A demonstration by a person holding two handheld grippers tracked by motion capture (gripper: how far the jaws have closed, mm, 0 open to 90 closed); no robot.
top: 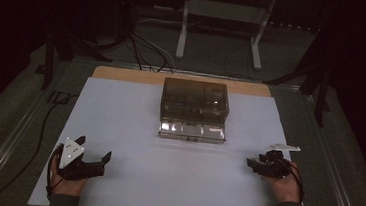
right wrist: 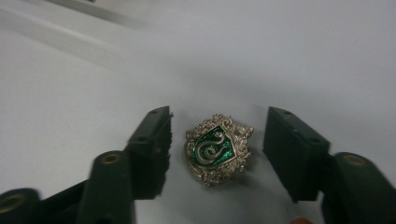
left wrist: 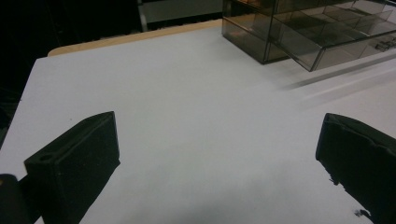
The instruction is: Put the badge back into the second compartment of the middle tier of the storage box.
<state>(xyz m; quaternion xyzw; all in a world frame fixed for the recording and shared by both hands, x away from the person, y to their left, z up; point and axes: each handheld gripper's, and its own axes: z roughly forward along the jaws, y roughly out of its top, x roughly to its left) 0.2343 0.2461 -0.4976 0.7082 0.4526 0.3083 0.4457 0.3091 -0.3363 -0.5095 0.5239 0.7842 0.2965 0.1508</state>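
A person sits at a white desk (top: 133, 129) in a dim room, a two-fingered gripper in each hand. In the right gripper view, a small silver badge (right wrist: 218, 148) with a green enamel shield and a coiled snake lies flat on the desk, in the lower centre of the frame, between the two dark fingers (right wrist: 152, 149). The fingers stand a little apart from the badge on both sides, neither one touching it, so they are released and bracketing it. The pick-up looks begun and not finished: the squeeze, the lift and the carry all seem left to do. In the high view, the right gripper (top: 261, 164) sits at the lower right of the frame, low on the desk, the hand coming in from the bottom edge. The left gripper (top: 94, 150) rests at the lower left, its fingers spread wide with bare desk between them. At the upper centre of the high view stands a smoky clear drawer box (top: 194, 101) with its bottom drawer pulled out towards the person, a likely home for the badge, well apart from both hands
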